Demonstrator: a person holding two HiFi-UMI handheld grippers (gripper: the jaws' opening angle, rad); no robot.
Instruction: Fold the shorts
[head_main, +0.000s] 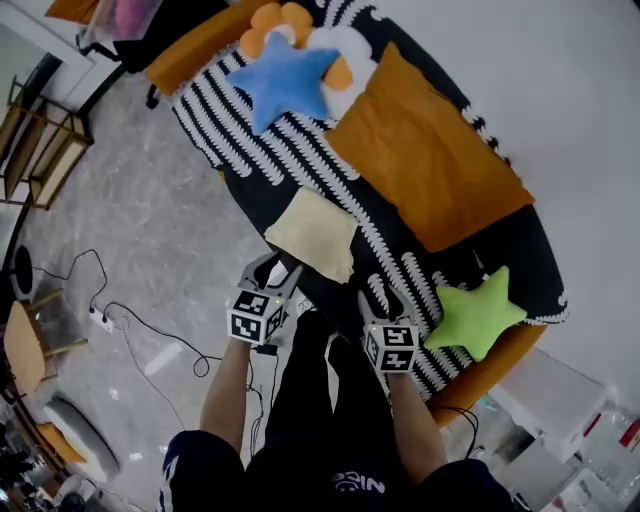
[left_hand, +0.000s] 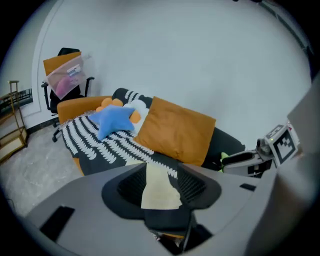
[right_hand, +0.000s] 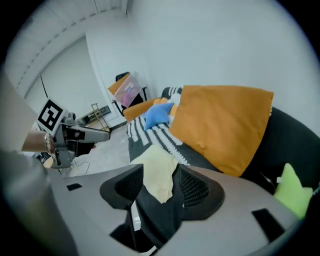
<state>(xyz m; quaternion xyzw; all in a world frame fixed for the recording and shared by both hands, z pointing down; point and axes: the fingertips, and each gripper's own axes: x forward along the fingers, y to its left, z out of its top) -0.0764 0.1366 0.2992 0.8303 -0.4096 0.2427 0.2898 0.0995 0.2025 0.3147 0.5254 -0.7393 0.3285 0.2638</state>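
Sofa (head_main: 500, 375) w/ striped throw (head_main: 300, 150), orange cushion (head_main: 425, 150) at back. Pale-yellow shorts (head_main: 312, 235) flat on throw's front edge, just ahead of both grippers, not touching. L gripper (head_main: 275, 270) & R gripper (head_main: 385, 298) side by side, tilted down, jaws apart, nothing btwn pads.

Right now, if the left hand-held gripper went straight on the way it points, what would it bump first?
Most likely the yellow shorts on the striped blanket: they show right between the open jaws of the left hand-held gripper. How far off they are is hard to tell.
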